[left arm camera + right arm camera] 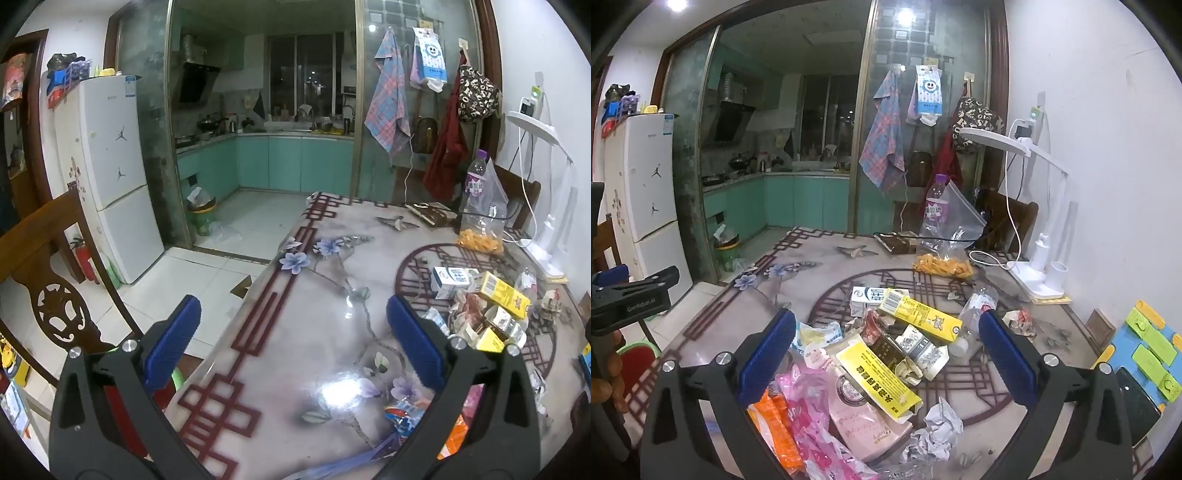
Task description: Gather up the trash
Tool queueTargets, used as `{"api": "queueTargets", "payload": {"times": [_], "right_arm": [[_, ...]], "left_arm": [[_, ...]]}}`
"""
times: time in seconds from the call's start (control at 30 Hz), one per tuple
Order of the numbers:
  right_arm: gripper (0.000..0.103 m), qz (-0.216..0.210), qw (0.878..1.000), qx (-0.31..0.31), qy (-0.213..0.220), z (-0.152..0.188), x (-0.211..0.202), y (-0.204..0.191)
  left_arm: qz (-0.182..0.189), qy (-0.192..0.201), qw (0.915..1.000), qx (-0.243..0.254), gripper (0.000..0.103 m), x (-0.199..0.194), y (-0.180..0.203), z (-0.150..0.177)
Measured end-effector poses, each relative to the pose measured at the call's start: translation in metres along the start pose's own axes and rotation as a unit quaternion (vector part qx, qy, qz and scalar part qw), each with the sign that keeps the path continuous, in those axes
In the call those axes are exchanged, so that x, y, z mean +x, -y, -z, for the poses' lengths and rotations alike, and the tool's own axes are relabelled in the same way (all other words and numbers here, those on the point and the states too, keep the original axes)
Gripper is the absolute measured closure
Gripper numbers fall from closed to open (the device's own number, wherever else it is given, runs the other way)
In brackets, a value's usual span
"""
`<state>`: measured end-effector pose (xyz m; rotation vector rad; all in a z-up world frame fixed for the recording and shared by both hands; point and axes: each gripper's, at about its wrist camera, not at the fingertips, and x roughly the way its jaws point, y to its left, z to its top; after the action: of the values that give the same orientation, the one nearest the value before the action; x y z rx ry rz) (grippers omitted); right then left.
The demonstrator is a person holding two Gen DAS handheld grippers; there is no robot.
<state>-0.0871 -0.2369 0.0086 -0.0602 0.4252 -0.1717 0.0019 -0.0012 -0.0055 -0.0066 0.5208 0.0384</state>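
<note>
A heap of trash lies on the patterned table (746, 317): a long yellow carton (919, 314), a flat yellow box (877, 376), a pink pouch (857, 406), crumpled paper (938, 432), a white milk carton (868, 295), a toppled plastic bottle (975, 314) and pink and orange wrappers (798, 424). My right gripper (888, 350) hangs open just above the heap, holding nothing. My left gripper (293, 332) is open over bare tabletop near the table's left edge. In its view the trash heap (480, 314) sits off to the right.
A white desk lamp (1041, 258), an upright bottle (936, 203) and a clear bag of orange snacks (942, 264) stand at the table's back right. A phone (1137, 398) lies at the right edge. A wooden chair (55, 295) is left; a full bin (201, 218) stands on the kitchen floor.
</note>
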Motion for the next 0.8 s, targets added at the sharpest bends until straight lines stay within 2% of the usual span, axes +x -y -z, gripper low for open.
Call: {"api": "queueTargets", "payload": {"times": [0.8], "right_arm": [[0.007, 0.005, 1.0, 0.007, -0.003, -0.0004, 0.0021, -0.0011]], "left_arm": [[-0.006, 0.01, 0.9999, 0.008, 0.004, -0.0015, 0.0038, 0.0016]]}}
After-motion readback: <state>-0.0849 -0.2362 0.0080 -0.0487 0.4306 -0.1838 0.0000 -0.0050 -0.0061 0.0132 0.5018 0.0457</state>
